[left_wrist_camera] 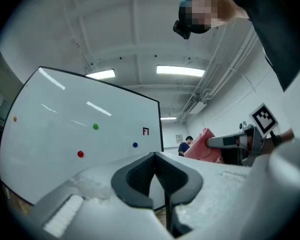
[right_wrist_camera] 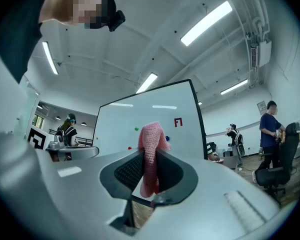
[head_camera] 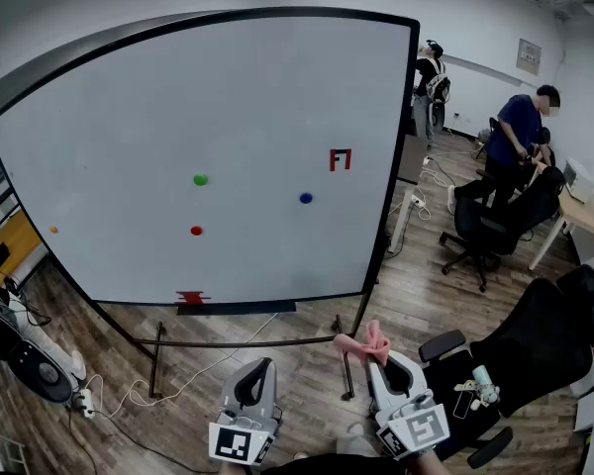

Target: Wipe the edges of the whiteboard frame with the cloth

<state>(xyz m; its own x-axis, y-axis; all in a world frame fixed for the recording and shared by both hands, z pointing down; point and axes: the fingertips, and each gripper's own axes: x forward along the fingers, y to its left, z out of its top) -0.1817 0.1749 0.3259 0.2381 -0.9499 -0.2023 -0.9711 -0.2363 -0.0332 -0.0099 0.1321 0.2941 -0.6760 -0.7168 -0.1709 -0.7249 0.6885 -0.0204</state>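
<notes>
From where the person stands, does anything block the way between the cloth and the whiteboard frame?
Nothing visible does. The pink cloth, clamped in the right gripper, has open air ahead up to the whiteboard frame; the office chair sits off to the right.

Pink knitted cloth (right_wrist_camera: 151, 154) bunched, pinched in right claw (head_camera: 378, 359); upright whiteboard (head_camera: 129, 166), black frame (head_camera: 392, 166), well apart

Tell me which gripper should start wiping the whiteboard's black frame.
Right. The right gripper is shut on the pink knitted cloth; the left gripper is shut and empty. Both hang short of the black-framed whiteboard.
</notes>
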